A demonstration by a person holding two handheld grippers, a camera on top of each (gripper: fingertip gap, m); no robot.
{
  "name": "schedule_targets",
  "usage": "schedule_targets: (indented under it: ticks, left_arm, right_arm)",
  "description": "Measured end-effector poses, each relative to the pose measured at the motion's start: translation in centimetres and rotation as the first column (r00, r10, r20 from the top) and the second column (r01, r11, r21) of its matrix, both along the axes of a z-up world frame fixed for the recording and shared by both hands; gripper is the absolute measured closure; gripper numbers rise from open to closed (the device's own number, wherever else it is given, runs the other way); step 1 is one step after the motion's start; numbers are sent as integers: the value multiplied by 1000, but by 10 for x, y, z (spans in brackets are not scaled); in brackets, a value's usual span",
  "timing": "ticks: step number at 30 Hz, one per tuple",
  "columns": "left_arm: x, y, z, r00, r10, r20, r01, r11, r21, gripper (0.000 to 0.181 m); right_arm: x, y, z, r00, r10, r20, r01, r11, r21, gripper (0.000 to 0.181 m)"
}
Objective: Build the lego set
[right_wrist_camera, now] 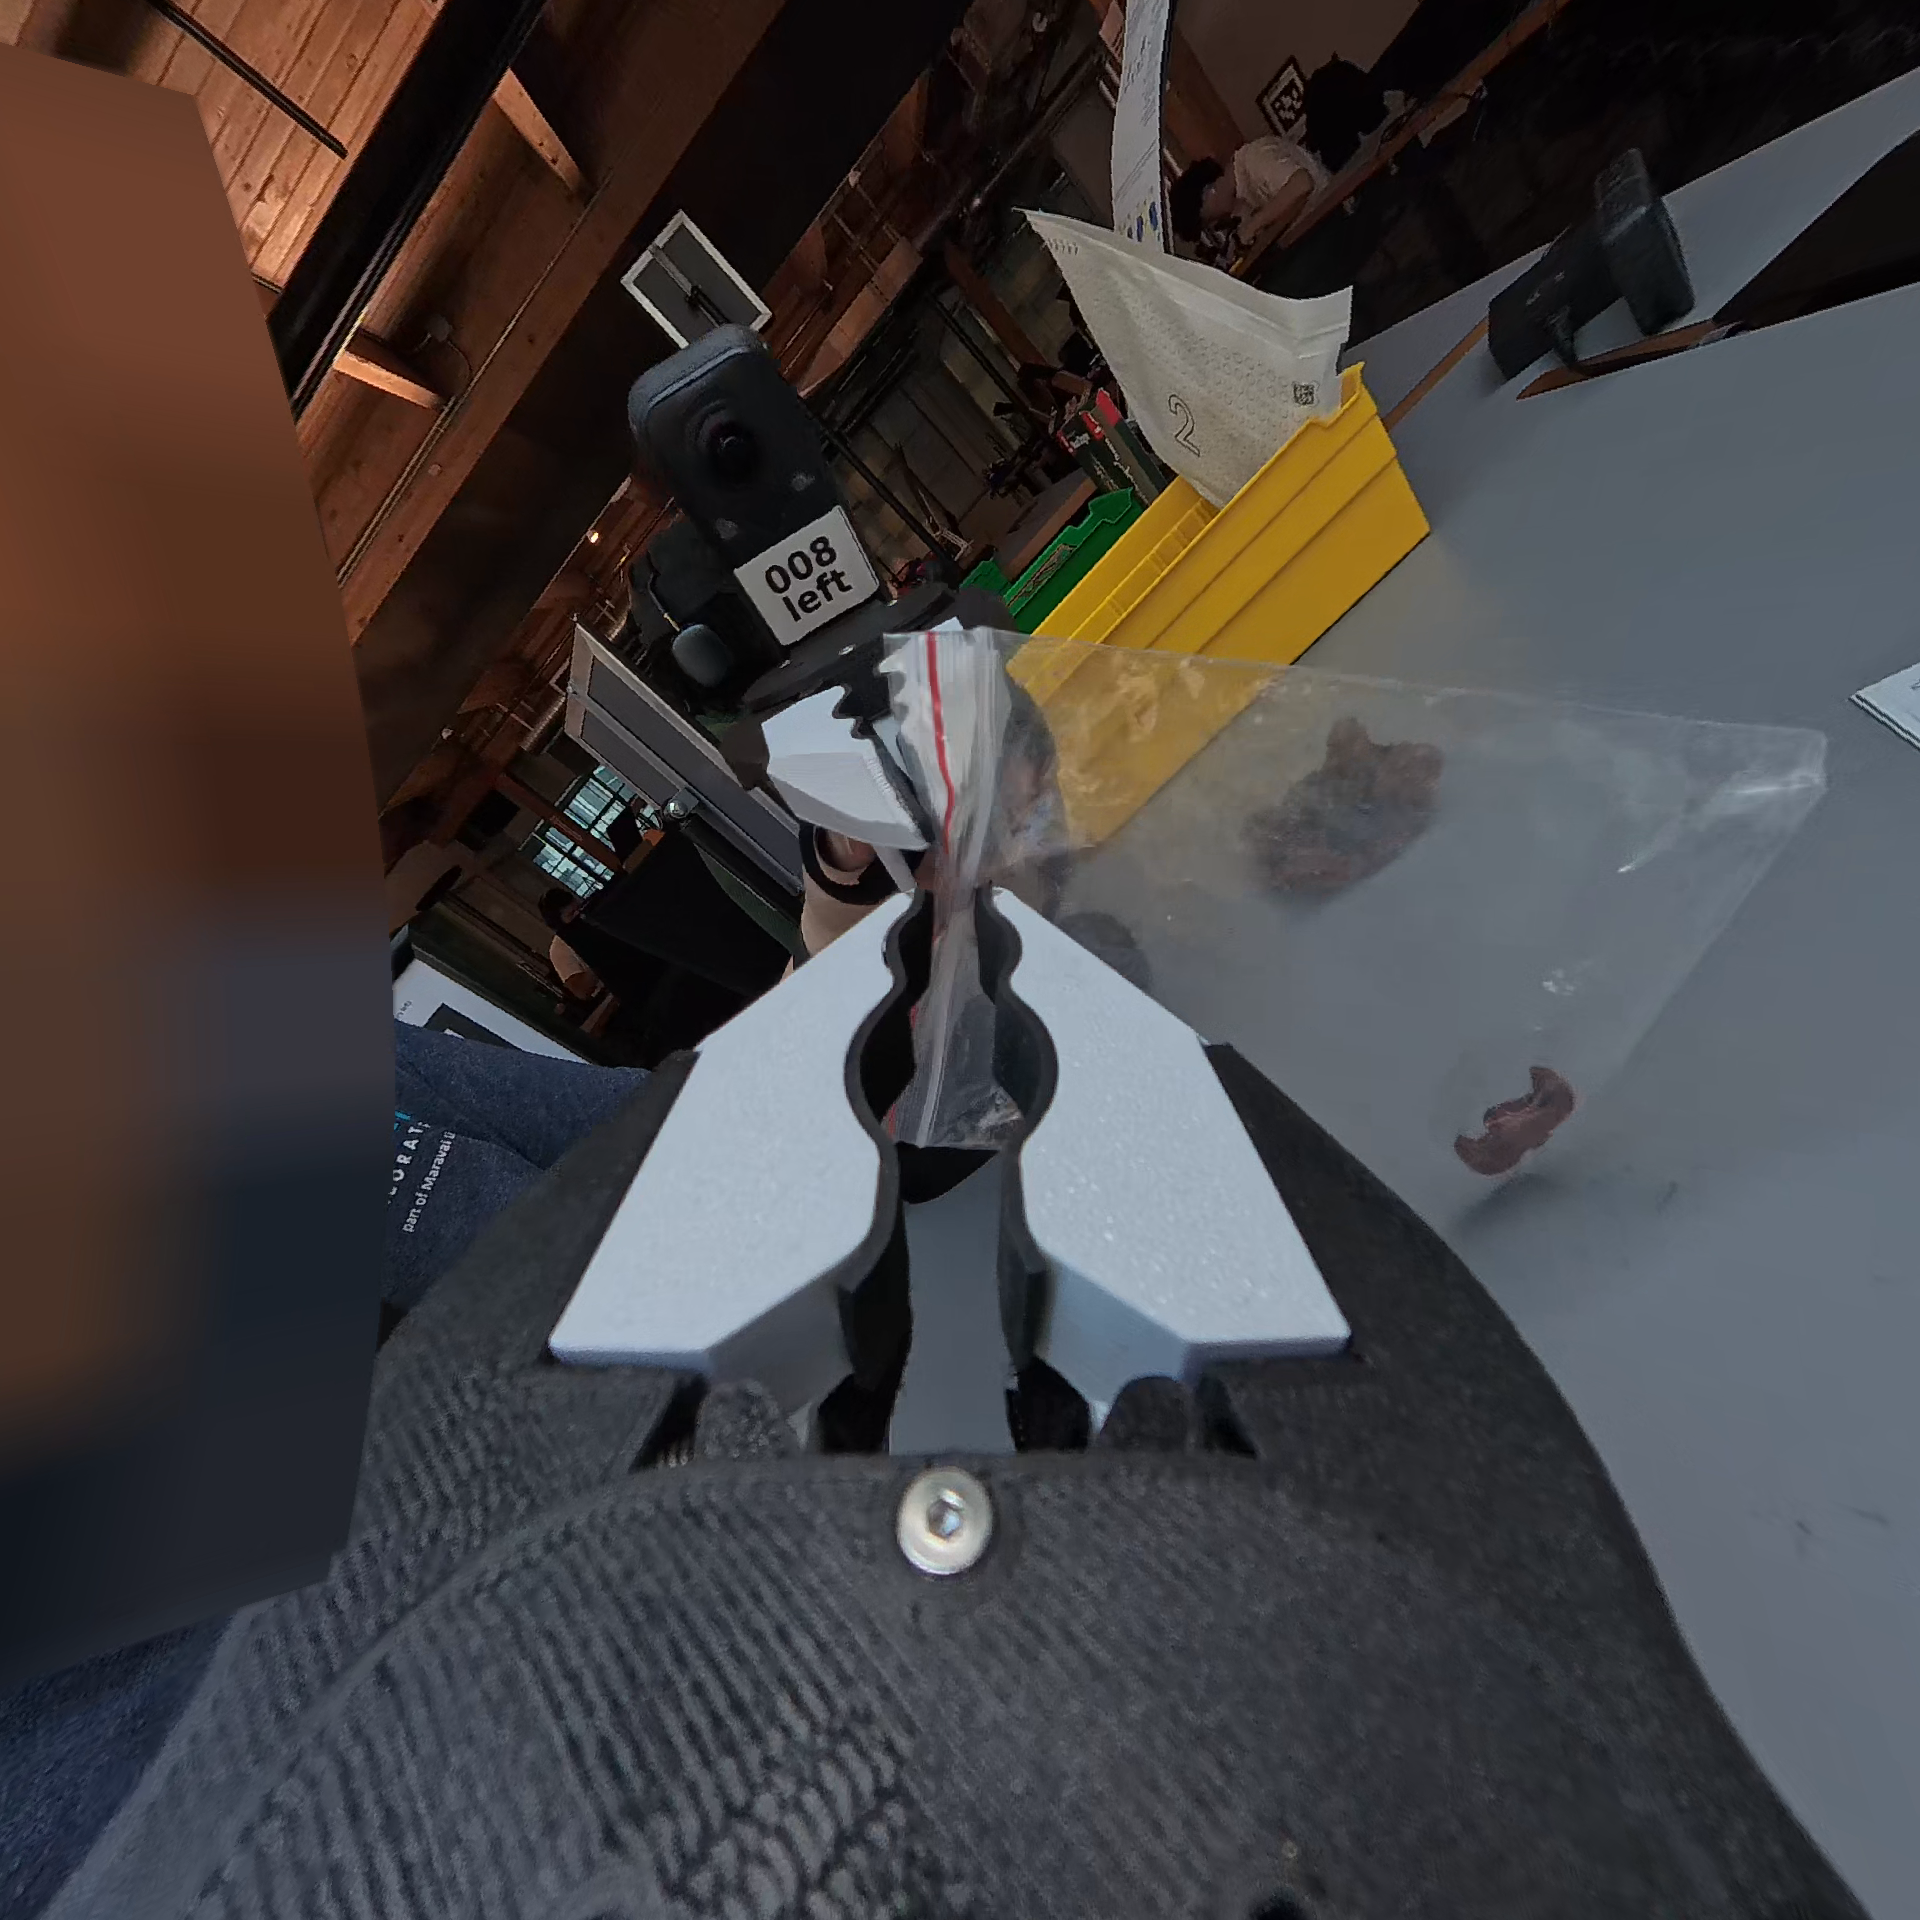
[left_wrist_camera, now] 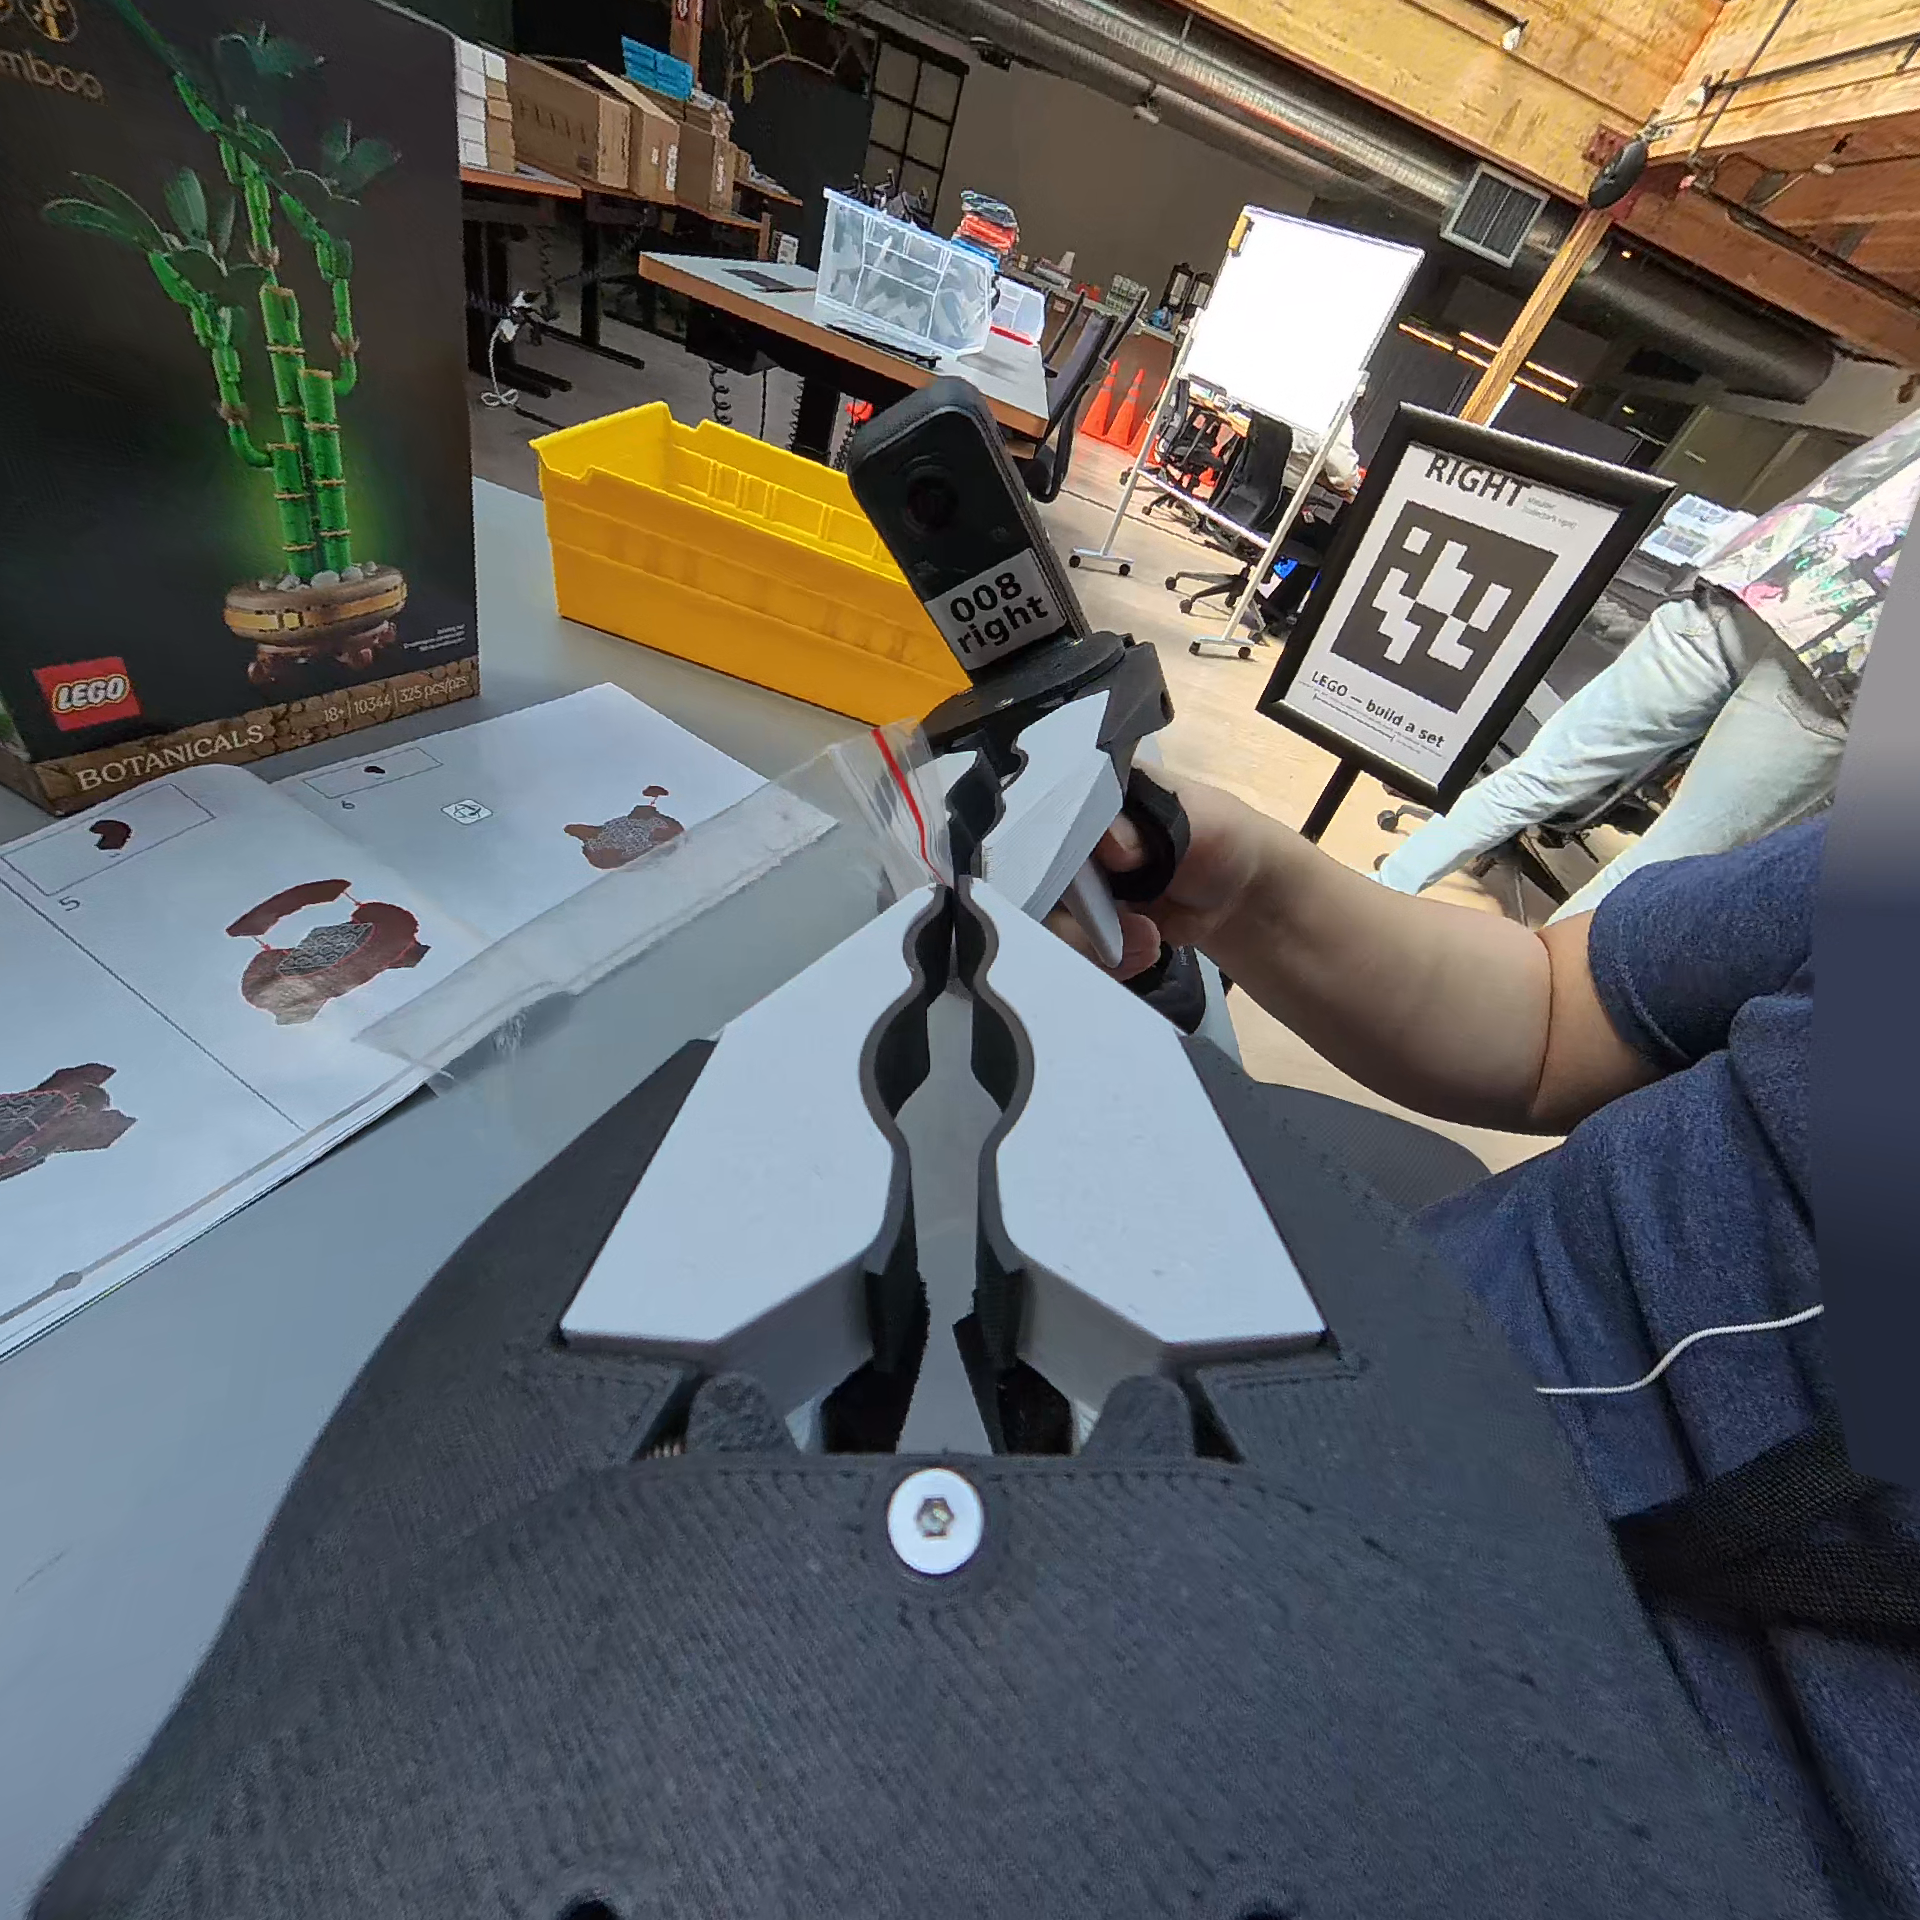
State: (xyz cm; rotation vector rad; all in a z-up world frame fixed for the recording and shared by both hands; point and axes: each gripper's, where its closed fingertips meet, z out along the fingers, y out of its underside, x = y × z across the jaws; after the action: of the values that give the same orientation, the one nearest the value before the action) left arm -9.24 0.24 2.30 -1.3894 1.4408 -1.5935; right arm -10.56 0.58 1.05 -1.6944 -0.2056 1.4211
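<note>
Clear plastic, with a red strip along its zip edge: that is the bag [right_wrist_camera: 1351, 831], held up in the air over the grey table [right_wrist_camera: 1714, 1351]. Both grippers pinch the bunched zip end between them. The right gripper [right_wrist_camera: 951, 925] has its grey fingers [right_wrist_camera: 1132, 1143] closed on the crumpled top of the bag, with the plastic running down the wavy slot between them. The left gripper [left_wrist_camera: 951, 904] is likewise clenched on that same edge, its fingertips meeting tip to tip with the right gripper's just above the bag's red strip.

From the pinched end the bag's long axis runs away to the right in the right wrist view, flat and roughly level, its far corner pointing toward the table edge. Dark brown pieces [right_wrist_camera: 1340, 821] lie inside it, and a smaller reddish-brown piece [right_wrist_camera: 1517, 1122] sits lower, near the bag's bottom edge.

A bare hand [left_wrist_camera: 1174, 883] grips the right gripper's black handle, forearm reaching in from the right, wrist tipped so the camera on top leans back toward the yellow bin [left_wrist_camera: 727, 561].

That bin stands on the table beyond the bag. A white paper bag [right_wrist_camera: 1195, 332] sticks up out of it. Left of the bin stands the set's box [left_wrist_camera: 229, 364], and in front of the box lies the open booklet [left_wrist_camera: 312, 935], beneath the bag's loose end.
</note>
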Motion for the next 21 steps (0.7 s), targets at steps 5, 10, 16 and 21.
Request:
schedule_targets:
  ticks: [5, 10, 16, 21]
  left_arm:
    - [-1, 16, 1, 997, 77, -2, -77, 992, -104, 181]
    - [2, 21, -8, 989, 140, -46, -144, 983, -112, 181]
    - [9, 12, -6, 989, 142, -44, -146, 984, -102, 181]
    - [16, 3, -4, 992, 118, -37, -121, 988, -99, 181]
  right_arm:
    - [21, 11, 9, 968, -210, 137, 194, 973, 121, 162]
    - [12, 8, 12, 853, -311, 419, 245, 948, 205, 163]
    - [9, 7, 0, 802, -310, 510, 295, 949, 113, 159]
    - [10, 6, -7, 738, -320, 594, 297, 945, 140, 165]
